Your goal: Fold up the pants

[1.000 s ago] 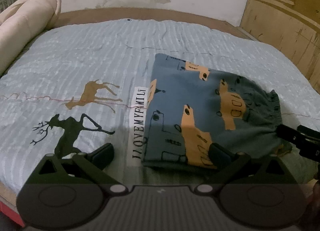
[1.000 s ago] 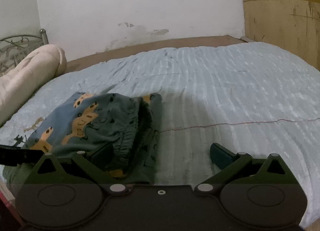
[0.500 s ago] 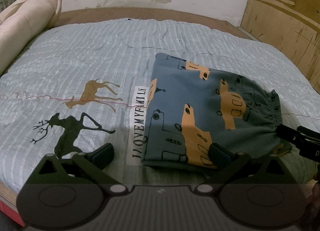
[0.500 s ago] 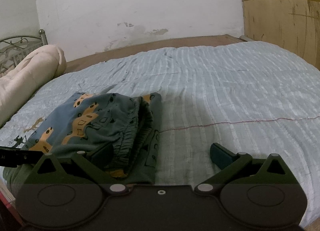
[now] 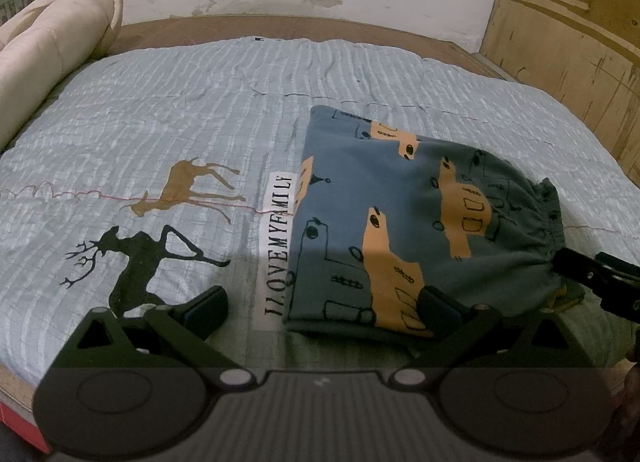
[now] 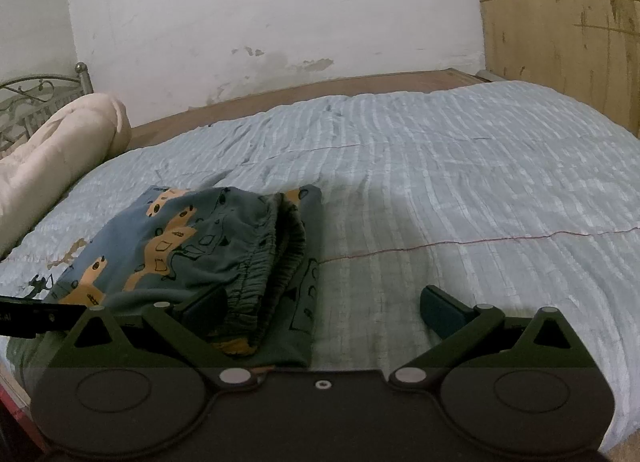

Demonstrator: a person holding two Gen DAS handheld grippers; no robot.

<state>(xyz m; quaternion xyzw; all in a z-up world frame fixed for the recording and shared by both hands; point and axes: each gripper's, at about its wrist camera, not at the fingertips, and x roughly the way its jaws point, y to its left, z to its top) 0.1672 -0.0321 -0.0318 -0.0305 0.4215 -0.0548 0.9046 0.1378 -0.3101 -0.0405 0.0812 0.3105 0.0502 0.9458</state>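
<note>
While the folded pants (image 5: 404, 222) lie unmoved on the quilt (image 5: 160, 122), our left gripper (image 5: 320, 308) and right gripper (image 6: 324, 306) stay spread, empty.

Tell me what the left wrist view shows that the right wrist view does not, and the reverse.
Only the left wrist view shows the deer prints in full and the text label on the bedspread.

Only the right wrist view shows the pants' gathered waistband edge-on, with the layers stacked, and the metal bed frame.

Both show the folded pants, the rolled beige quilt, the wooden panel, and open grippers: left gripper, right gripper.
</note>
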